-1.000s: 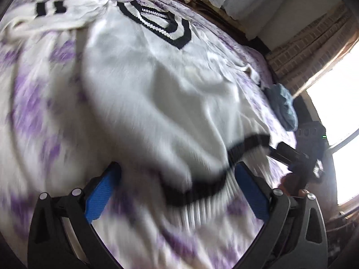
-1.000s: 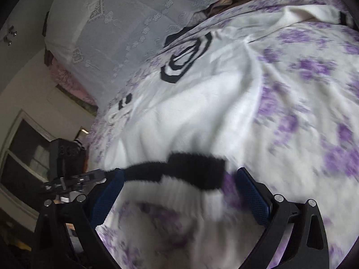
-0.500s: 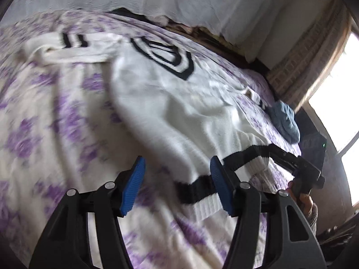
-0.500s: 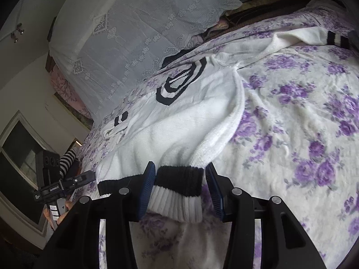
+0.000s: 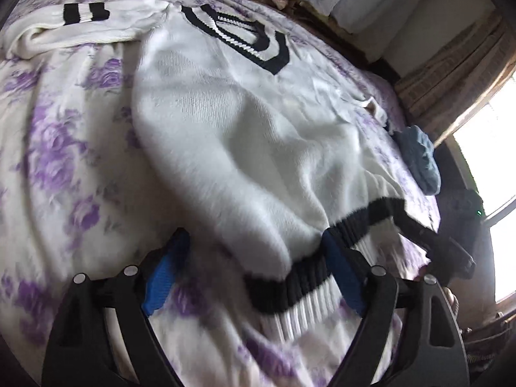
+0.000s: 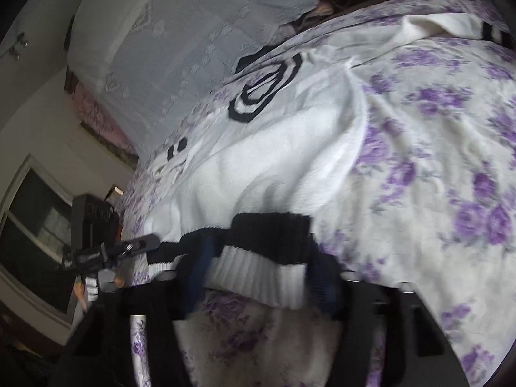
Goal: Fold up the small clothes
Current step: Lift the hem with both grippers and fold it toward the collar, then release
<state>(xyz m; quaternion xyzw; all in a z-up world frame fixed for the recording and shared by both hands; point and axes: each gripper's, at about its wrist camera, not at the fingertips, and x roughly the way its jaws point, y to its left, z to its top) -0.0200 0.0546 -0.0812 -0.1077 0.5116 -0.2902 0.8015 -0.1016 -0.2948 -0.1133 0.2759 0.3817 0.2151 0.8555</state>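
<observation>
Two jaws, one hem: both grippers sit at the near bottom edge of the white sweater (image 5: pixel 245 148), one at each corner of its black-and-white ribbed hem (image 5: pixel 296 287).
Right jaws: the right gripper (image 6: pixel 258 271) is narrowing, and the folded hem corner (image 6: pixel 267 258) lies between its blue pads (image 6: pixel 200 267); the pads look to be touching the rib on both sides, though blur makes firm pressure hard to judge.
Left jaws: the left gripper (image 5: pixel 254 277) is wide and opening; the hem runs across the gap toward its right pad (image 5: pixel 342 277), while the left pad (image 5: pixel 164 271) stands clear over the bedsheet (image 5: pixel 54 167).
Long axis: the sweater runs from the hem at the jaws away to the far striped V-neck collar (image 5: pixel 251 38), so a fold would carry the hem away from the person.
Nearer hand: the right one, by my reading, has the better hold; the left needs to close on its corner first.
Sleeves: one striped-cuff sleeve (image 5: pixel 80 22) lies bunched at far left, not tucked in; the other is only partly seen at the far right in the right view.
Beyond: a blue garment (image 5: pixel 419 161) rests on the bed past the sweater's right side.
Hard to make out: both views are smeared near the jaws; the hem's underside and the bed edge below are hidden.
</observation>
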